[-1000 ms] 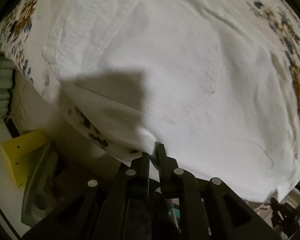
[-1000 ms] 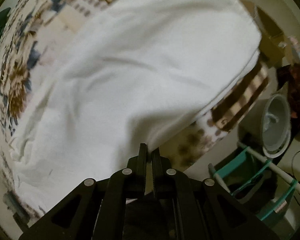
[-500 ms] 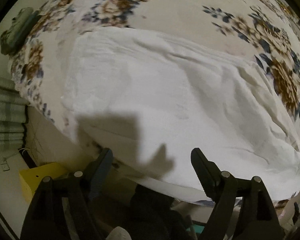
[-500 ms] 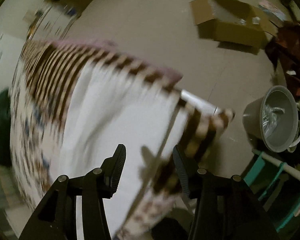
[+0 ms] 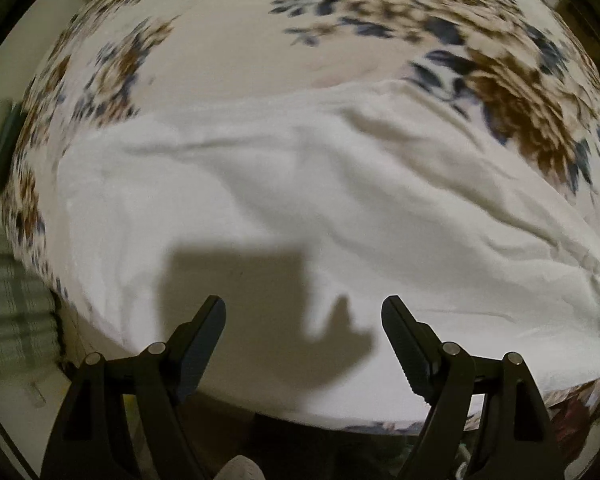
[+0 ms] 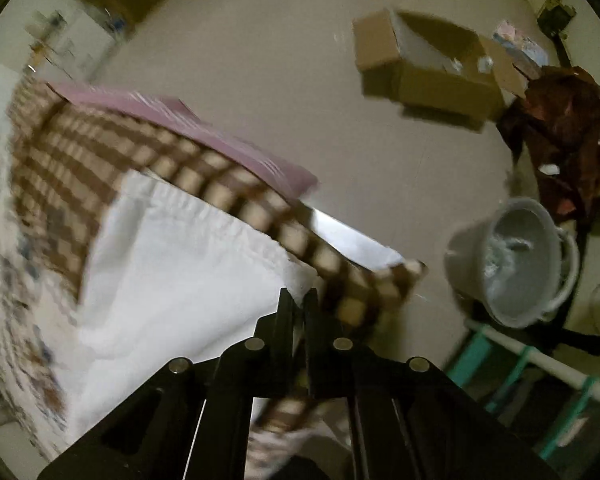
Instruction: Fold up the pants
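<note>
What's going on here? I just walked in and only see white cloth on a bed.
A person with a handheld gripper in each hand is folding white pants on a floral bedspread. The left gripper is open, hovering over the near edge of the pants and holding nothing. The right gripper is shut at the corner of the pants by the checkered blanket, apparently pinching the fabric.

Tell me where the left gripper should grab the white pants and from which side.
Grip the pants at the near edge hanging over the bed's side, coming in low from the front. That edge lies just ahead of the open left gripper, and being free of the mattress it likely lets one finger slip underneath. The flat middle offers no fold to pinch.
</note>
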